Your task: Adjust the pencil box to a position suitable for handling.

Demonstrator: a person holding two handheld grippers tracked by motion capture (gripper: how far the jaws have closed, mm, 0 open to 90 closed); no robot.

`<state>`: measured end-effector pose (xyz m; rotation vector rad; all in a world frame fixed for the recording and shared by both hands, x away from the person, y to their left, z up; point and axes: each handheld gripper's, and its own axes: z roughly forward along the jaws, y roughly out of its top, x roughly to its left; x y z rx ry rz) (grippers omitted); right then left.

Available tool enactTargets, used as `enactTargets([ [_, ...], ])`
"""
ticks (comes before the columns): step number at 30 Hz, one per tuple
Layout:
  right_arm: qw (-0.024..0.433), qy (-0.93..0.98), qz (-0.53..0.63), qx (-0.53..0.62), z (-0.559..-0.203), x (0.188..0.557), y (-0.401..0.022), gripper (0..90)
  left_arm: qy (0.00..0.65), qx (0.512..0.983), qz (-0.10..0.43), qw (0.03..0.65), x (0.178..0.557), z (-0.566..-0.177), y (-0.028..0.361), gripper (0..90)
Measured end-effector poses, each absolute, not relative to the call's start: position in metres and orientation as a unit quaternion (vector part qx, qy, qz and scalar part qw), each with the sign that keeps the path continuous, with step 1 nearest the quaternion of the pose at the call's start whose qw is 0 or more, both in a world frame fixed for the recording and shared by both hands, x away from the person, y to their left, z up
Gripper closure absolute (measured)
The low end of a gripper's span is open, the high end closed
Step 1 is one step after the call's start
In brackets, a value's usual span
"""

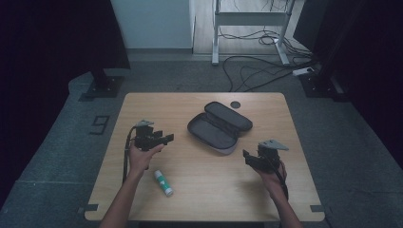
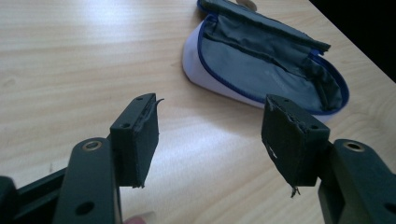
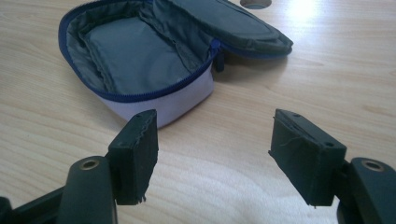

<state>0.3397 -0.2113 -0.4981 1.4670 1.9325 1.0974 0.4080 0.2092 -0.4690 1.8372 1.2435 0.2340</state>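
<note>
From the high view, the work looks barely begun: an unzipped pencil case (image 1: 219, 127) lies open near the middle of the wooden worktop (image 1: 142, 202), its lid flap folded back toward the far edge, and a glue stick (image 1: 163, 183) lies by itself near the front edge, well apart from the case and just beside the person's left forearm. The left tongs (image 1: 166, 138) are held above the worktop left of the case and the right tongs (image 1: 246, 156) to its right; both carry nothing. Judging by this layout, the case is already open, while picking up the glue stick and placing it inside is likely still to do. In the left gripper view, the left tongs (image 2: 210, 135) are spread wide with bare wood between the pads, pointing toward the pencil case (image 2: 266, 65), whose pale lilac shell, blue zip edging and grey lining show clearly; its inside appears empty. In the right gripper view, the right tongs (image 3: 212, 154) are likewise released and empty, aimed at the near end of the pencil case (image 3: 140, 60), which gapes open on a flat grey inner pocket, the soft lid sagging behind it.
</note>
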Motion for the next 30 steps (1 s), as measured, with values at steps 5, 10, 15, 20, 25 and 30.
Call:
enactTargets([
  [5,0.237,0.704,0.403,0.535,-0.496,0.347,-0.209,32.8,0.498,0.748,0.093,0.428,0.417,-0.471,0.203,36.1],
  [10,0.234,0.705,0.405,0.533,-0.494,0.353,-0.206,34.7,0.5,0.745,0.089,0.433,0.425,-0.474,0.196,34.9],
  [15,0.231,0.71,0.402,0.53,-0.493,0.362,-0.201,35.4,0.504,0.747,0.085,0.426,0.436,-0.477,0.191,34.8],
  [20,0.228,0.711,0.402,0.53,-0.494,0.367,-0.197,36.5,0.502,0.747,0.084,0.428,0.441,-0.478,0.184,35.2],
  [25,0.222,0.711,0.402,0.533,-0.497,0.374,-0.194,37.2,0.506,0.745,0.095,0.424,0.446,-0.481,0.178,36.2],
  [30,0.225,0.71,0.401,0.533,-0.495,0.384,-0.19,38.2,0.5,0.751,0.091,0.422,0.453,-0.479,0.165,36.0],
])
